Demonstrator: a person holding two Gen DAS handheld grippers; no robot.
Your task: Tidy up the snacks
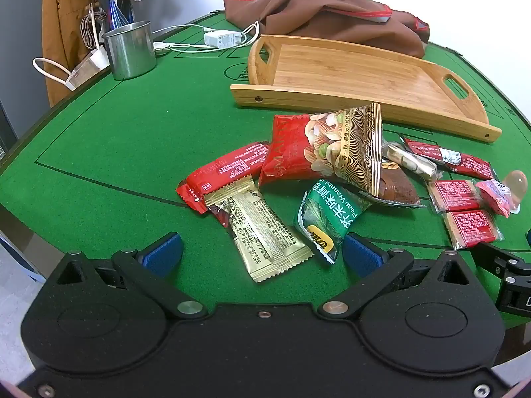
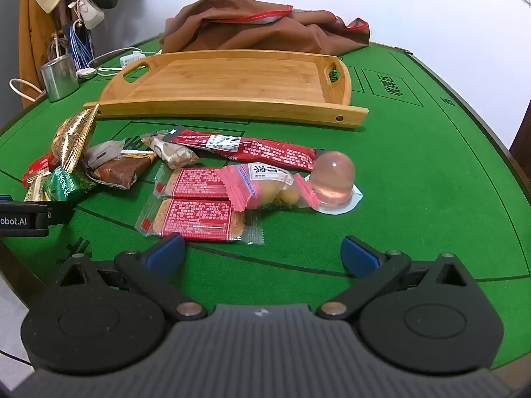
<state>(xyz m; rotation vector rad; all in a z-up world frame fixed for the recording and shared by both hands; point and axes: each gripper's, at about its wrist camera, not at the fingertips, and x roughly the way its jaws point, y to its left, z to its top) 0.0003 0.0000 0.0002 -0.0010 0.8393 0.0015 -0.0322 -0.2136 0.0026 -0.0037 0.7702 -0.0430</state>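
Note:
Several snack packets lie scattered on the green felt table [image 1: 99, 152], in front of an empty bamboo tray [image 1: 351, 69] [image 2: 232, 79]. In the left wrist view my left gripper [image 1: 262, 253] stands open just short of a gold packet [image 1: 265, 235], with a green wasabi-pea packet [image 1: 328, 215], a red bar [image 1: 225, 172] and a big red nut bag [image 1: 318, 149] beyond. In the right wrist view my right gripper [image 2: 264, 252] stands open near two red cracker packs [image 2: 199, 214], a pink packet [image 2: 262, 182], a pink jelly cup [image 2: 333, 179] and a long red bar [image 2: 252, 151]. Neither gripper holds anything.
A steel mug [image 1: 131, 49] [image 2: 59, 76], a white charger with cables [image 1: 222, 38] and a brown cloth bag [image 1: 332, 13] [image 2: 265, 30] sit at the table's far side. Coats and bags hang at the back left. The other gripper's black body [image 2: 30, 219] [image 1: 504, 272] shows at each frame's edge.

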